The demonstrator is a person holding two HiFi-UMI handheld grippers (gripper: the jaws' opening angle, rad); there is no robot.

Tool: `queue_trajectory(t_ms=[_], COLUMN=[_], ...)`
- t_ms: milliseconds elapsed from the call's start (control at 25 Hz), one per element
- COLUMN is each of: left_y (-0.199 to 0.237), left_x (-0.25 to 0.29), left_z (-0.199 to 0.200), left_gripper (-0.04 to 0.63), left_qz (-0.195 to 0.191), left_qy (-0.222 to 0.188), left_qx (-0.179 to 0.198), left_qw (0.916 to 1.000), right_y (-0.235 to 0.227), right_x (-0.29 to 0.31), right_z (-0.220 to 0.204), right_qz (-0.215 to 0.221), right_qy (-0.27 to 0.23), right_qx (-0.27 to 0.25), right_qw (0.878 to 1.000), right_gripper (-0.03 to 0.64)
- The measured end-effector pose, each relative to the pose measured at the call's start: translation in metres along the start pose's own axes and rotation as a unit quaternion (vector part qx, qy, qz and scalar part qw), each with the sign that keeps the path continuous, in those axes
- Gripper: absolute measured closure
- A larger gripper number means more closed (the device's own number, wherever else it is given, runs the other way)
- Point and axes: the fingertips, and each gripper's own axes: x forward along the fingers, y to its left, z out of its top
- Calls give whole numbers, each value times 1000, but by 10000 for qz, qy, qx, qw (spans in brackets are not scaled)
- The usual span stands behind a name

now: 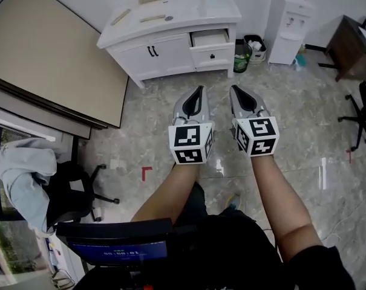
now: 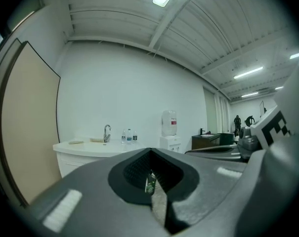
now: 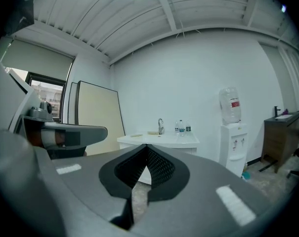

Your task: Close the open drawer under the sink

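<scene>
The white sink cabinet (image 1: 164,50) stands across the marble floor at the top of the head view. Its upper right drawer (image 1: 210,38) is pulled out and open; the drawer below it is closed. My left gripper (image 1: 198,91) and right gripper (image 1: 236,92) are held side by side in mid-air, well short of the cabinet, both pointing toward it. Each one's jaws meet at the tips with nothing between them. The left gripper view shows my left gripper (image 2: 150,152) below the sink counter (image 2: 90,147). In the right gripper view my right gripper (image 3: 146,147) points at the cabinet (image 3: 159,141).
A water dispenser (image 1: 290,17) stands right of the cabinet, with two small bins (image 1: 246,52) between them. A brown desk (image 1: 352,47) and a chair (image 1: 364,113) are at the far right. A large beige board (image 1: 49,59) leans at left above an office chair (image 1: 68,192).
</scene>
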Motion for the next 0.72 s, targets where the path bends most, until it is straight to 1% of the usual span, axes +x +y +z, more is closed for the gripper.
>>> queue_trajectory(t_ms=[160, 280, 400, 480, 560, 640, 720], left_y=[67, 114, 150, 170, 183, 189, 191], left_x=[70, 130, 190, 227, 258, 284, 310], left_z=[-12, -22, -29, -35, -48, -64, -81], left_gripper=[595, 595, 595, 595, 595, 595, 595], left_qz=[-82, -369, -671, -765, -782, -790, -767], left_qy=[85, 184, 329, 403, 477, 527, 488], left_qx=[-69, -51, 13, 8, -29, -46, -49], left_qw=[9999, 9991, 9972, 9963, 9958, 9955, 9959], right_y=[-10, -17, -33, -49, -65, -82, -101], right_x=[89, 157, 219, 258, 292, 319, 344], right_z=[-18, -34, -40, -47, -62, -81, -103], right_qz=[-162, -372, -631, -776, -862, -906, -923], right_qy=[123, 261, 283, 328, 461, 562, 607], right_qx=[42, 72, 270, 379, 365, 330, 249], right_qw=[9998, 9989, 9972, 9957, 9945, 9938, 9936], right_gripper=[594, 592, 589, 578, 568, 561, 562])
